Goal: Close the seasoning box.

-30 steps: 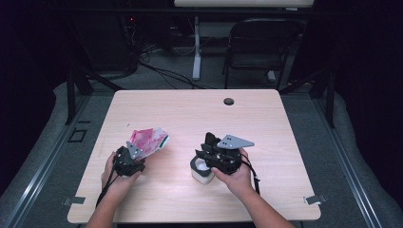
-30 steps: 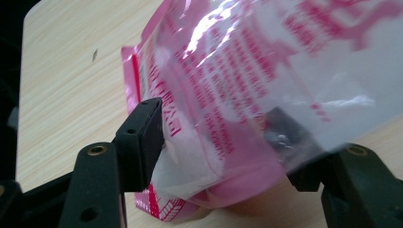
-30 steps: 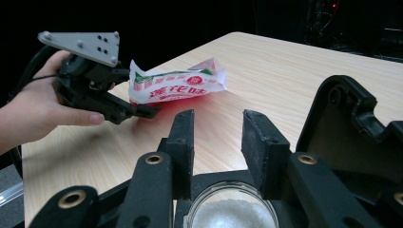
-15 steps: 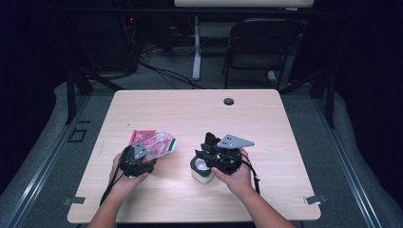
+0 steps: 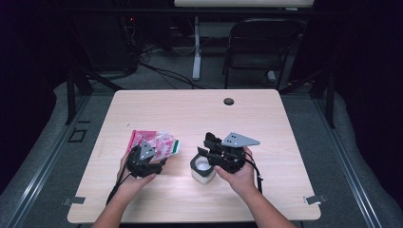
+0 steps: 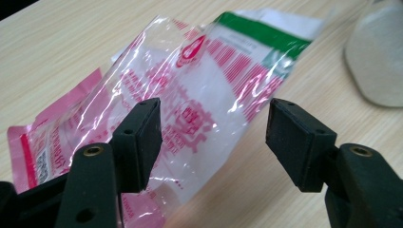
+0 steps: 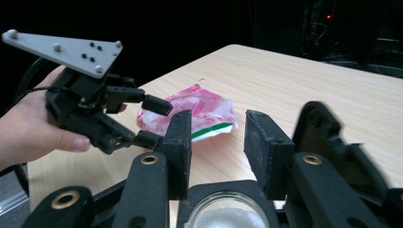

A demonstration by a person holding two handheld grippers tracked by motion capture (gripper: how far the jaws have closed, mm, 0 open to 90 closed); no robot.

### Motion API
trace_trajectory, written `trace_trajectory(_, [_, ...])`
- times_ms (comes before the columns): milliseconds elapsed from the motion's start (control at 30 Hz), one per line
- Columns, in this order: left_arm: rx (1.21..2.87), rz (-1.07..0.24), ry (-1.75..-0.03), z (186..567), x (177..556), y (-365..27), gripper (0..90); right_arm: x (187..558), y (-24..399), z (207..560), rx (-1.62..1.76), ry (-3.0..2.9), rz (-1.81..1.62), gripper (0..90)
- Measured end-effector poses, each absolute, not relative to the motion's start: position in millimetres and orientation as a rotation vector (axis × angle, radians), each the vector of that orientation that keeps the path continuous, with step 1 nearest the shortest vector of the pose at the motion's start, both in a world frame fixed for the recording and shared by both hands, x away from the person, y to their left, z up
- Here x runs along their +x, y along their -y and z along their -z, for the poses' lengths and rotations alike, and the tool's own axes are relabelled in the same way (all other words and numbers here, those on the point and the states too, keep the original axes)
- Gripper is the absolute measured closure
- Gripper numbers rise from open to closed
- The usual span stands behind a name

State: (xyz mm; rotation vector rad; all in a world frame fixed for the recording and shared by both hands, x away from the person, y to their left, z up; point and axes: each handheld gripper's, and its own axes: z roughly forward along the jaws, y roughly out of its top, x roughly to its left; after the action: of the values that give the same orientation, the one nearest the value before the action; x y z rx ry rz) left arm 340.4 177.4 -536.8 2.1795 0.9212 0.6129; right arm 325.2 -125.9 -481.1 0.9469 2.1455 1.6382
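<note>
Two grippers flank the jar [image 5: 202, 169]: left gripper [image 6: 214, 137] gapes around the crinkled packet [image 6: 190, 109], right gripper [image 7: 217, 142], just been opening, hides the jar's rim.

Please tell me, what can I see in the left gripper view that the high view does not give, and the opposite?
The left gripper view gives the print on the plastic packet: red lettering, a green strip at its far end, and clear film lying between the open black jaws of the left gripper.

The high view gives the whole table, the right gripper over a small white container, a chair behind and a round hole near the far edge.

Both show the packet on the wooden tabletop, in front of the left gripper.
</note>
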Motion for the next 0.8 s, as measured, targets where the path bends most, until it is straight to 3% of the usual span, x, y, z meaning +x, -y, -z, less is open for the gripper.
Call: trace_trajectory(800, [2.111,-0.602,-0.975,525,346,-184,38.2,331,158,470,1.042,-2.036,-1.645,64.5])
